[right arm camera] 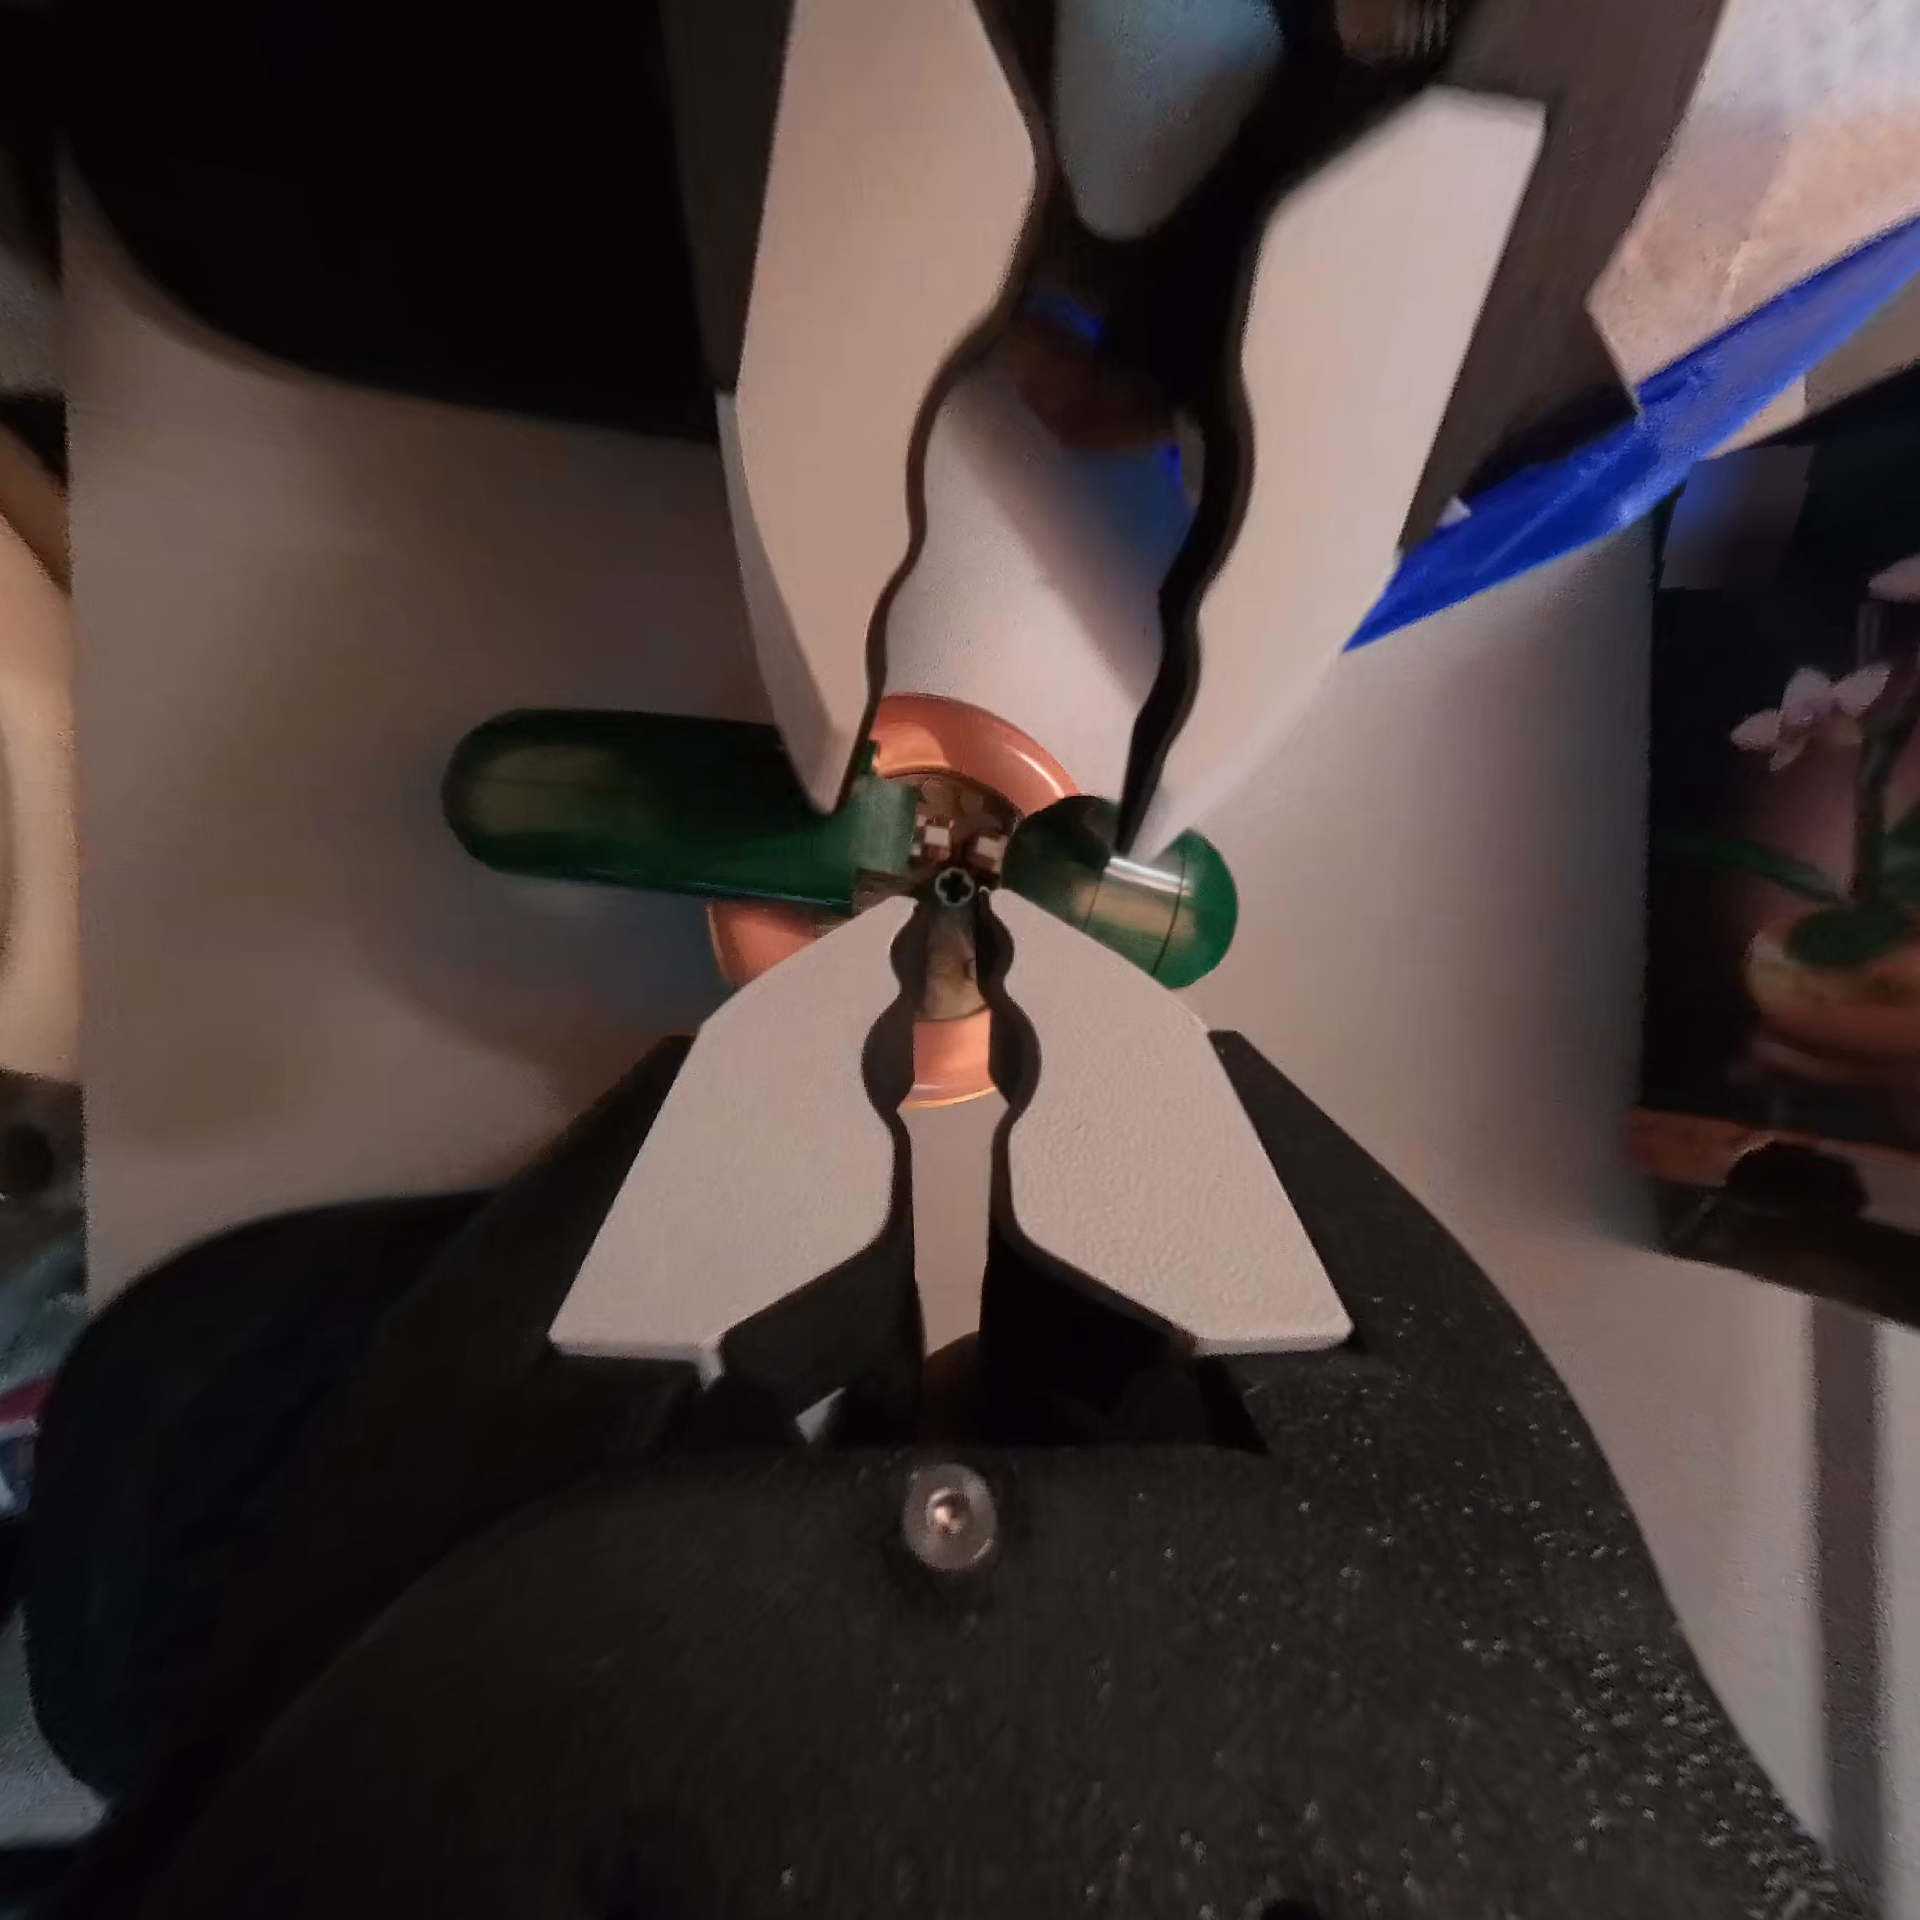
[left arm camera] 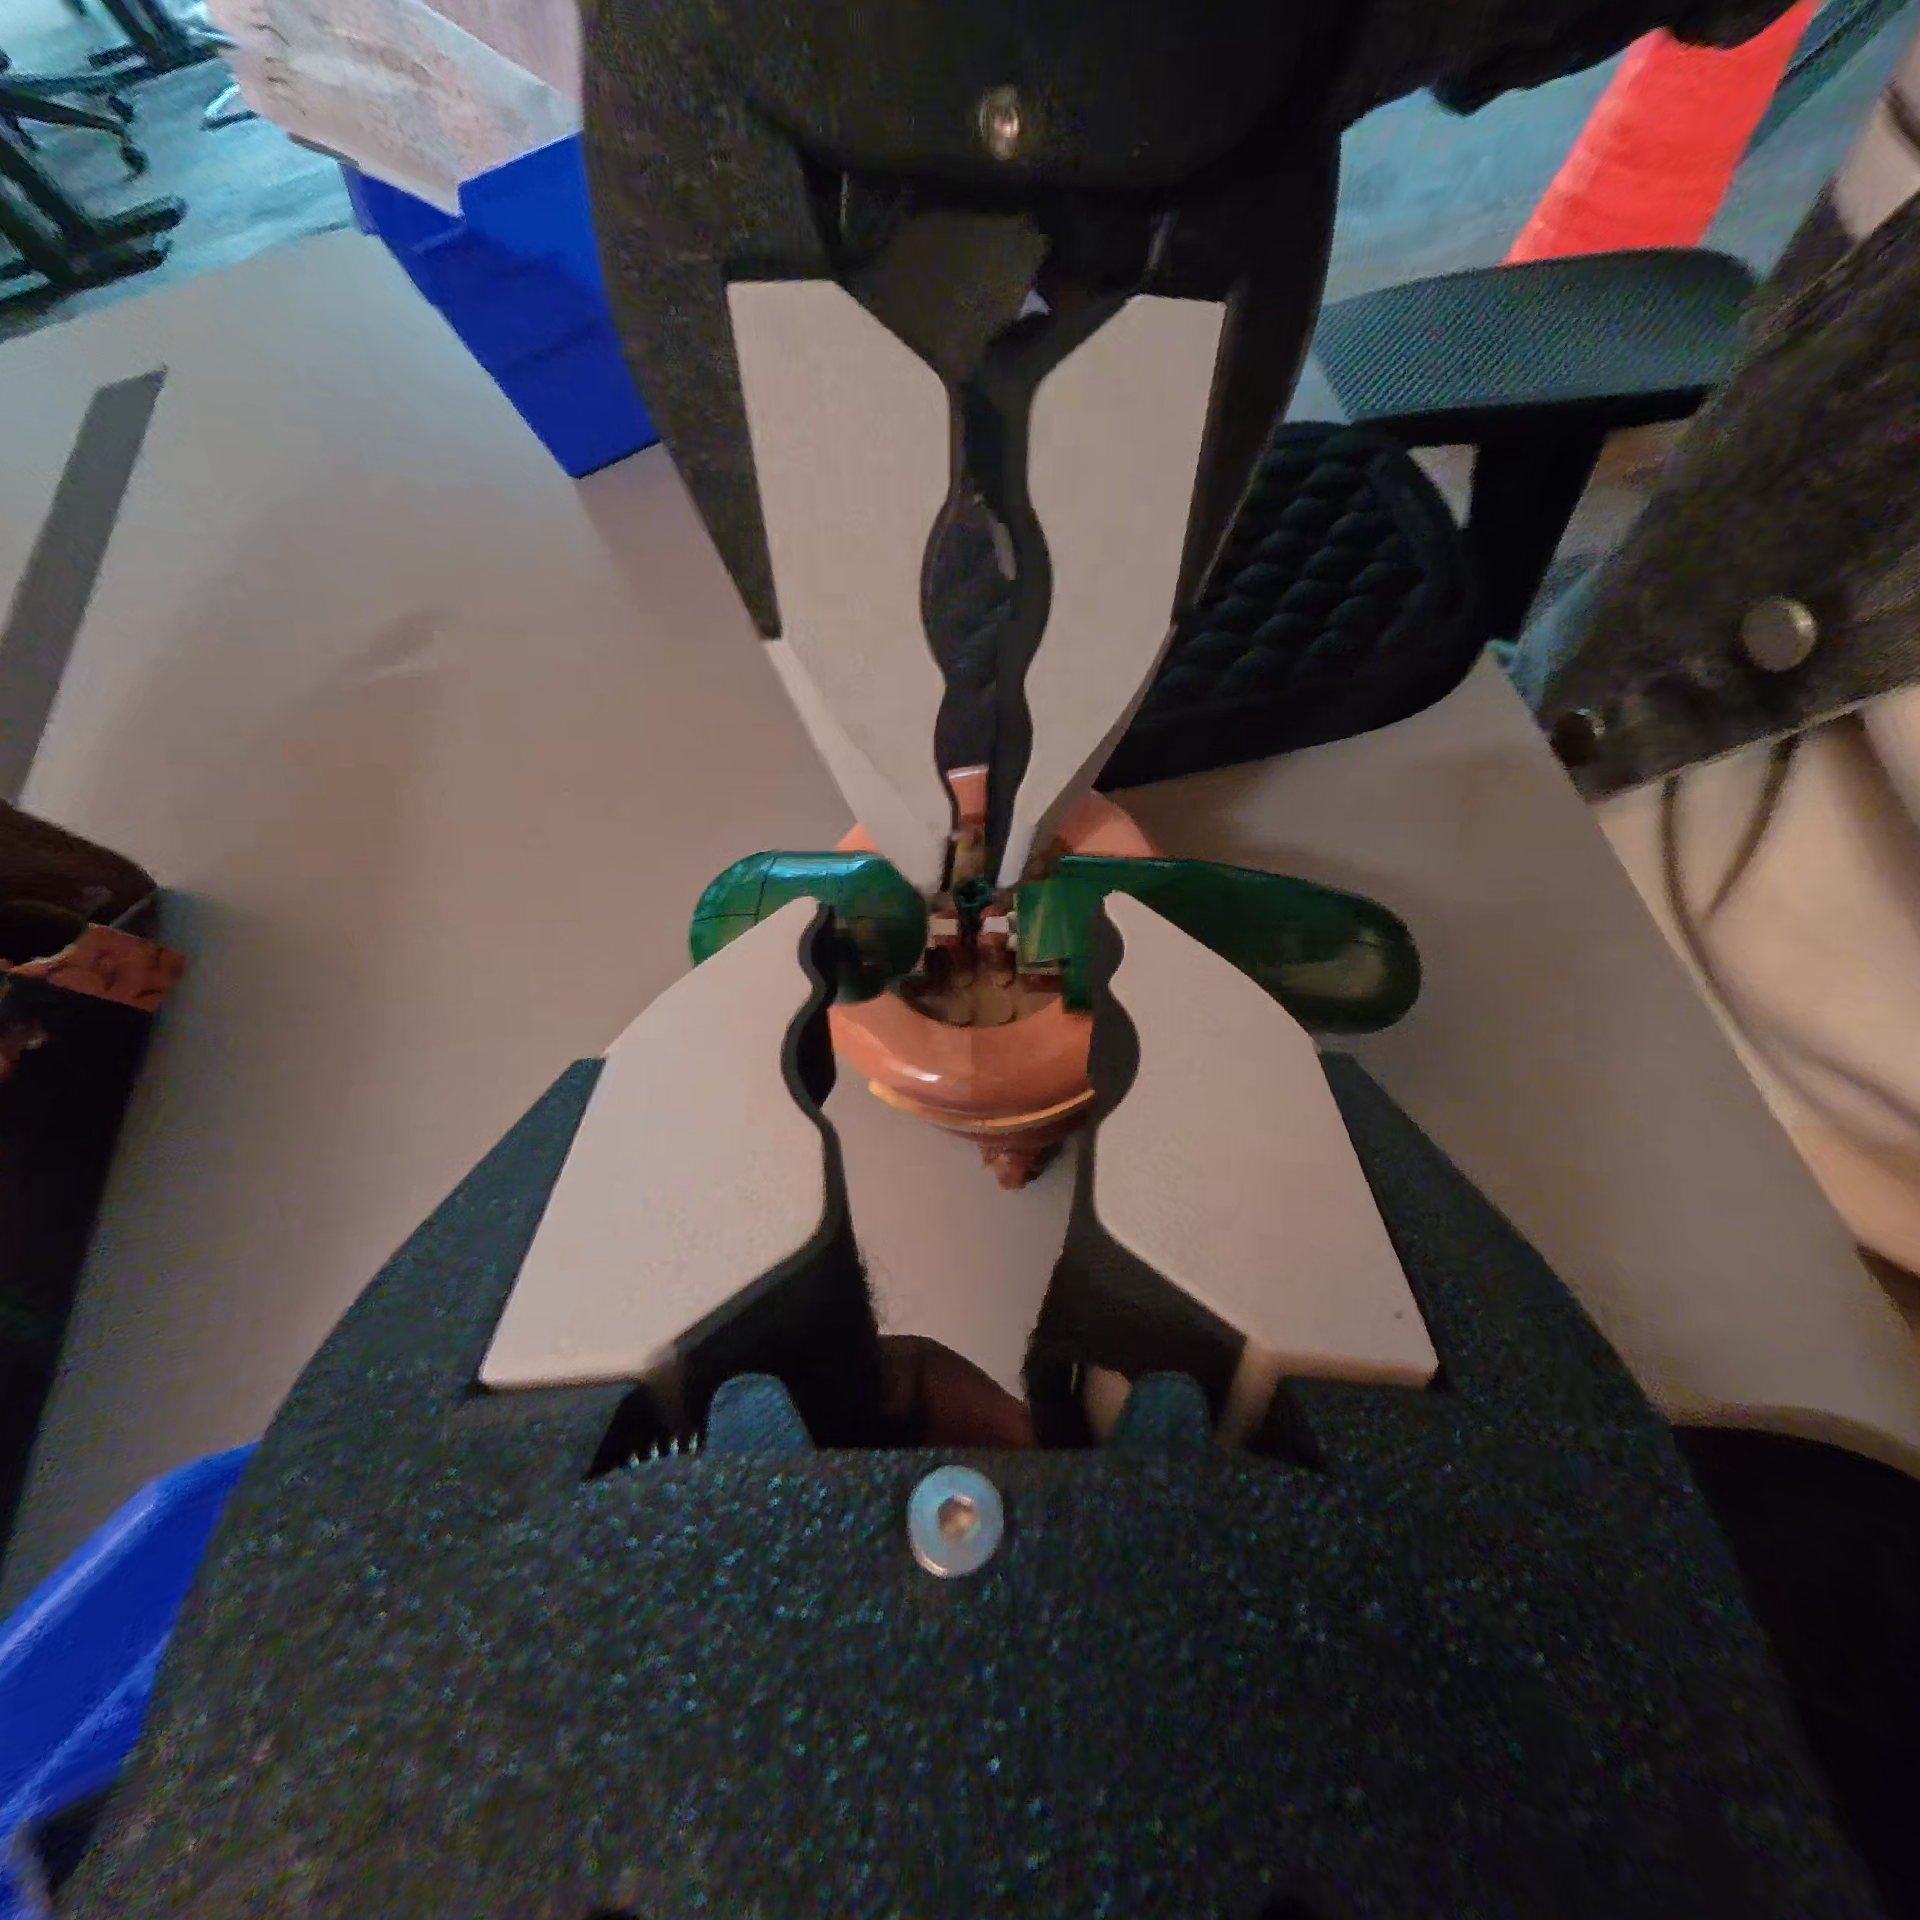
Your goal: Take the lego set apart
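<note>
A terracotta lego flower pot (left arm camera: 966,1070) carries a long green leaf (left arm camera: 1268,945) and a short green leaf (left arm camera: 800,904). A small dark green stem piece (left arm camera: 971,896) stands at its centre. My left gripper (left arm camera: 966,909) reaches in from below and is shut on the sides of the pot's rim. My right gripper (left arm camera: 977,878) comes from above, its tips shut on the stem piece. In the right wrist view my right gripper (right arm camera: 951,906) pinches the stem piece (right arm camera: 951,886), and the left gripper (right arm camera: 977,816) clamps the pot (right arm camera: 966,727) from the far side.
The white table (left arm camera: 416,779) lies under the pot. A blue bin (left arm camera: 499,281) stands at the back and another (left arm camera: 94,1621) at the near left. A black chair (left arm camera: 1507,343) and a person's sleeve (left arm camera: 1818,935) are at the right. A picture box (right arm camera: 1818,883) sits at the table's edge.
</note>
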`<state>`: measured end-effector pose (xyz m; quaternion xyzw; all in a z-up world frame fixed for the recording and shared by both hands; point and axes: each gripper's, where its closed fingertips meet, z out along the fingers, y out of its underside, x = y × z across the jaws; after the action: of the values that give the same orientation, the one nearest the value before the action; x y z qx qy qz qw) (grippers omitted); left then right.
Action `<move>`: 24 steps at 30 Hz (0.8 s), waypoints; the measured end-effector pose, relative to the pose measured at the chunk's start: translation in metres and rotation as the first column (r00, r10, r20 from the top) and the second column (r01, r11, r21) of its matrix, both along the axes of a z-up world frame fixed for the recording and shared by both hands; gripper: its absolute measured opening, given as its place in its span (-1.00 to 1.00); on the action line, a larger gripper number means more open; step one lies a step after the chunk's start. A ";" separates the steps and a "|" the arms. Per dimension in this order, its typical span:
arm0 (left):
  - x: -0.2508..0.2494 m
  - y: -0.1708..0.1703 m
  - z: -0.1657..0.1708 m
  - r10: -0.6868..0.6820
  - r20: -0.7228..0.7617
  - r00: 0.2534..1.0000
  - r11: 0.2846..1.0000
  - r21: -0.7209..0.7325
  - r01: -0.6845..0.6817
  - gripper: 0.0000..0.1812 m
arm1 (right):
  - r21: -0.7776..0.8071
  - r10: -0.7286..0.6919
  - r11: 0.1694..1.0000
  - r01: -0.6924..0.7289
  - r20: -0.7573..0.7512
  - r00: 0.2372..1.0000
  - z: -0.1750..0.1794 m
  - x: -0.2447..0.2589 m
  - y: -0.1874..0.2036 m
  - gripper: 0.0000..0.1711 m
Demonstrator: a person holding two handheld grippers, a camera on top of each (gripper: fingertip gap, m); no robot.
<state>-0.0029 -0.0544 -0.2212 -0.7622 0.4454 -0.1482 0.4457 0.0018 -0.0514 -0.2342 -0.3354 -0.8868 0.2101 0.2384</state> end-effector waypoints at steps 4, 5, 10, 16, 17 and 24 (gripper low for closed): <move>-0.011 -0.008 0.006 0.021 0.014 1.000 0.999 -0.029 -0.020 -0.59 | -0.213 -0.144 0.970 0.116 -0.120 0.982 -0.002 0.001 -0.001 -0.90; -0.012 -0.008 0.005 0.017 0.023 1.000 0.999 -0.035 -0.016 -0.70 | -0.260 -0.178 0.956 0.135 -0.148 0.973 0.000 0.000 0.000 -0.89; -0.009 -0.002 -0.011 0.012 0.008 1.000 0.997 -0.071 -0.011 -1.00 | -0.346 -0.227 0.926 0.150 -0.195 0.954 -0.003 0.001 -0.002 -0.92; -0.002 0.000 -0.023 -0.010 0.021 1.000 0.995 -0.101 0.012 -1.00 | -0.399 -0.247 0.906 0.140 -0.230 0.941 -0.002 -0.002 -0.001 -0.93; -0.002 0.000 -0.023 -0.011 0.027 1.000 0.995 -0.099 0.014 -1.00 | -0.403 -0.250 0.904 0.140 -0.235 0.939 -0.002 -0.002 -0.001 -0.93; -0.002 0.000 -0.023 -0.007 0.051 0.999 0.995 -0.104 0.013 -1.00 | -0.413 -0.242 0.904 0.112 -0.277 0.930 -0.002 -0.002 -0.001 -0.93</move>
<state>-0.0049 -0.0540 -0.2438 -0.7782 0.4295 -0.1927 0.4157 -0.0003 -0.0524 -0.2363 -0.4173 -0.7415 0.4117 0.3263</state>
